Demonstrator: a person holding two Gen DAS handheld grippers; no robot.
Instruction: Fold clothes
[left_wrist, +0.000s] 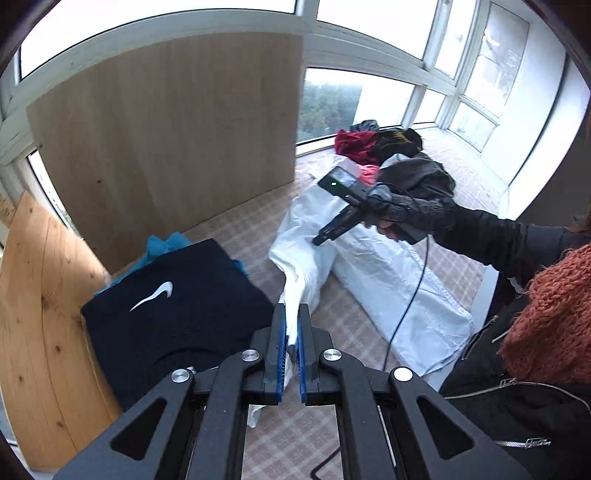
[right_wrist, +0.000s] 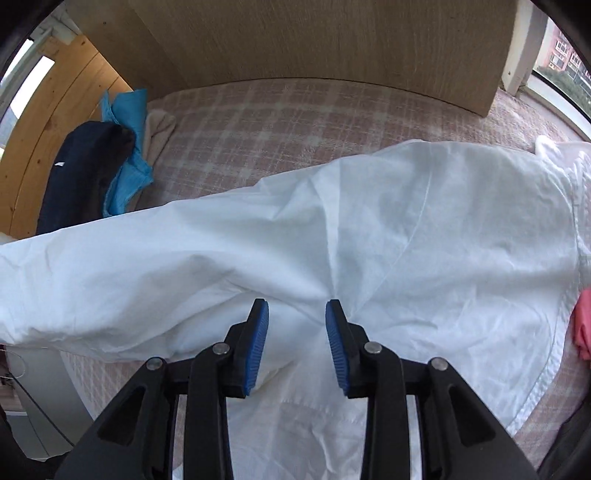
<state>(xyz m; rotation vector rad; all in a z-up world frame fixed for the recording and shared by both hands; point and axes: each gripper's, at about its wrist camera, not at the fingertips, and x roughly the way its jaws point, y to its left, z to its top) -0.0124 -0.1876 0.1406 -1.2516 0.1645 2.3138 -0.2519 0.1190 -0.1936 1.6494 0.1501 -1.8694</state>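
Left gripper (left_wrist: 293, 328) clamped on the white shirt (left_wrist: 373, 258), lifting its sleeve to fold; right gripper (right_wrist: 297, 332) apart, perhaps pinning cloth at 2 o'clock

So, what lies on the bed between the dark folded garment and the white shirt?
In the left wrist view, only bare checked bedcover lies between the dark folded garment and the white shirt; nothing else lies there.
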